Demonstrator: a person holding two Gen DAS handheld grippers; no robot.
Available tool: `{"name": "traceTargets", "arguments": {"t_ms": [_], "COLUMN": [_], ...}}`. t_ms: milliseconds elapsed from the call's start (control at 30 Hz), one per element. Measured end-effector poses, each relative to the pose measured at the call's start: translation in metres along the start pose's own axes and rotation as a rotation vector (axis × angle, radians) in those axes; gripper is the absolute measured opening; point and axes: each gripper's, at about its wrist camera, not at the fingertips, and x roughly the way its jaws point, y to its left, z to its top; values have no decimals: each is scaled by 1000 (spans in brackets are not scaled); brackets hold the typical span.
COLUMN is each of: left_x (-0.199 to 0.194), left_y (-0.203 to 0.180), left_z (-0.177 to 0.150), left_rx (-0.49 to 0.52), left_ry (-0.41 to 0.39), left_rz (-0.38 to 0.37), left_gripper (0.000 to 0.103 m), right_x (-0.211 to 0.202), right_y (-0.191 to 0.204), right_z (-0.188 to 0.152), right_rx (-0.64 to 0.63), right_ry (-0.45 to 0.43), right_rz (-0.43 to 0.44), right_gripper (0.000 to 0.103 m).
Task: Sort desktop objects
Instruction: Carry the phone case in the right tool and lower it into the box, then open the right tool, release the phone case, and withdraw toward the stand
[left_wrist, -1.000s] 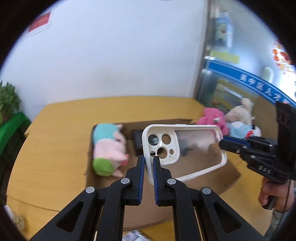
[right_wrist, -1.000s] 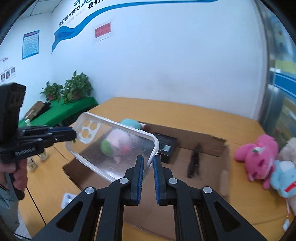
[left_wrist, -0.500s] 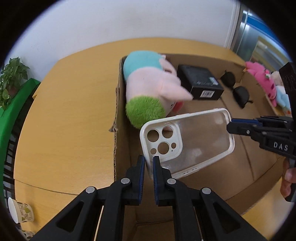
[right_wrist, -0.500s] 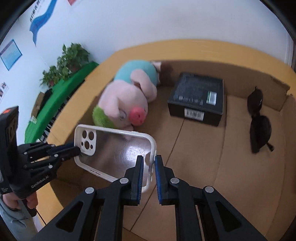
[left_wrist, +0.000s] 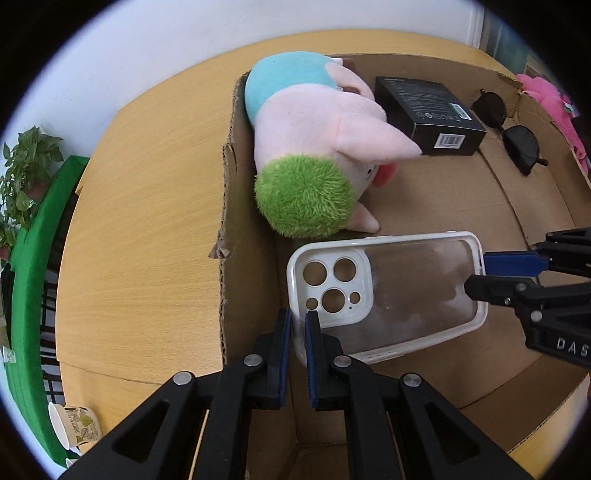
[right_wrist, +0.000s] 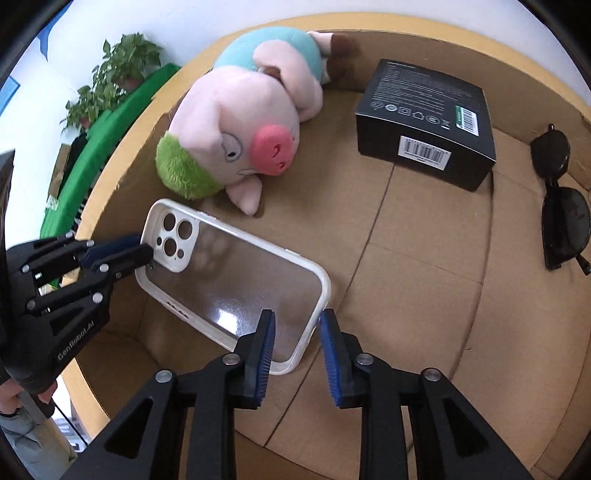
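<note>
The phone case (right_wrist: 236, 288) is clear-backed with a white rim and a white camera block pierced by round holes. It hangs inside the cardboard box (right_wrist: 424, 295), near the box's left wall, just before the plush pig (right_wrist: 240, 136). The left gripper (left_wrist: 298, 325) pinches the rim at the camera end, jaws narrow. The right gripper (right_wrist: 295, 339) stands wide, its pads either side of the other end without touching it.

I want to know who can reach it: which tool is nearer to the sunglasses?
Right. The right tool is open at the case end nearer the sunglasses; the left tool pinches the far camera end.
</note>
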Motion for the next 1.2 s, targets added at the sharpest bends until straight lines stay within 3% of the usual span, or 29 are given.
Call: {"name": "traceTargets", "arguments": {"t_ms": [100, 200, 300, 400, 433, 567, 700, 833, 967, 1200], "left_x": [-1, -7, -27, -63, -77, -130, -156, -161, -149, -95], "left_y": [-2, 2, 8, 8, 5, -14, -44, -56, -54, -42], "left_z": [-1, -3, -10, -23, -28, -56, -70, -73, -79, -85], "left_rx": [-2, -30, -65, -77, -75, -83, -104, -101, -105, -134], "left_ry": [4, -13, -86, -234, -295, -551, -696, -720, -685, -514], "left_rz": [15, 11, 4, -39, -54, -93, -125, -136, -123, -97], "left_gripper": [8, 8, 10, 26, 38, 75, 77, 77, 77, 77], "right_x": [-4, -15, -42, -84, -97, -129, -143, -160, -170, -167], "right_y": [0, -1, -3, -1, 1, 12, 5, -4, -8, -9], "right_z": [-1, -6, -19, -46, -56, -87, -107, -125, -136, -142], "right_rx": [7, 15, 17, -7, -12, -37, -21, 2, -9, -4], "right_ry": [-20, -79, -182, -351, -407, -551, -590, -608, -637, -640], "right_rz": [19, 65, 47, -61, -101, -239, -300, -332, -379, -379], "right_gripper": [38, 55, 65, 91, 100, 103, 103, 103, 103, 103]}}
